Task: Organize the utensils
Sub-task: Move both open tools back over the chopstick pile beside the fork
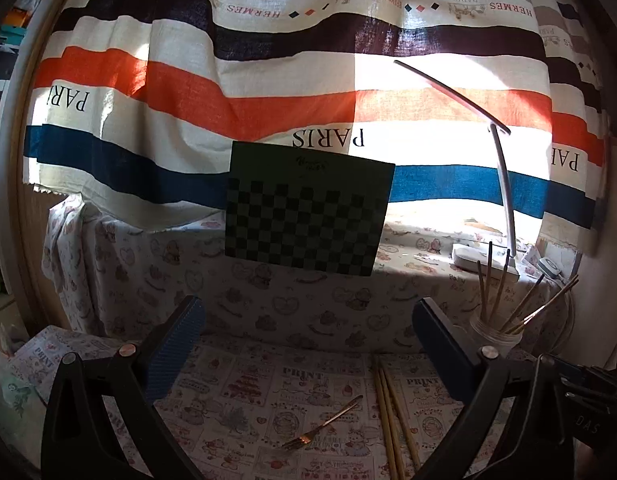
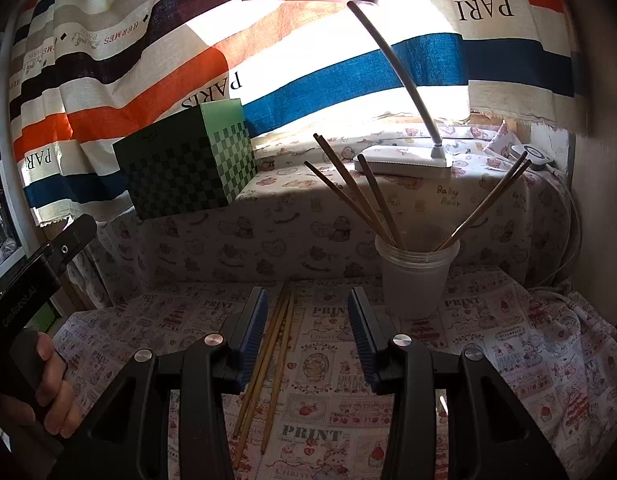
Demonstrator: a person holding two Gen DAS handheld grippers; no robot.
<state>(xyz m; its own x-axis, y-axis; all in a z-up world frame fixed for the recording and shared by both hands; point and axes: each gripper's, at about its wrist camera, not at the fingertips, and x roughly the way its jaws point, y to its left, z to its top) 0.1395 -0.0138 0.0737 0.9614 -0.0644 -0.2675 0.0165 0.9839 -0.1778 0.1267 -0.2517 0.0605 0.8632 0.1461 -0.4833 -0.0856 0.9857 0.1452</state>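
We look along two pairs of tongs over a table [image 2: 488, 320] covered in a printed cloth. The left tongs [image 1: 308, 344] stand wide apart with nothing between them. The right tongs [image 2: 306, 332] are also apart, gripping nothing; loose wooden chopsticks [image 2: 268, 364] lie on the cloth between and below the blue pads, and their near ends run out of sight behind the tongs' black frame. In the left view these same chopsticks [image 1: 390, 412] are cut off by the bottom edge. A small gold fork [image 1: 322, 426] lies flat just left of them. Behind, a clear plastic cup [image 2: 414, 276] holds more chopsticks fanned upward. A green checkered box [image 2: 188, 168] and a white desk lamp [image 2: 404, 162] sit on a raised ledge before a striped curtain [image 1: 188, 92]. A hand [image 2: 54, 392], partly cropped, holds the left handle.
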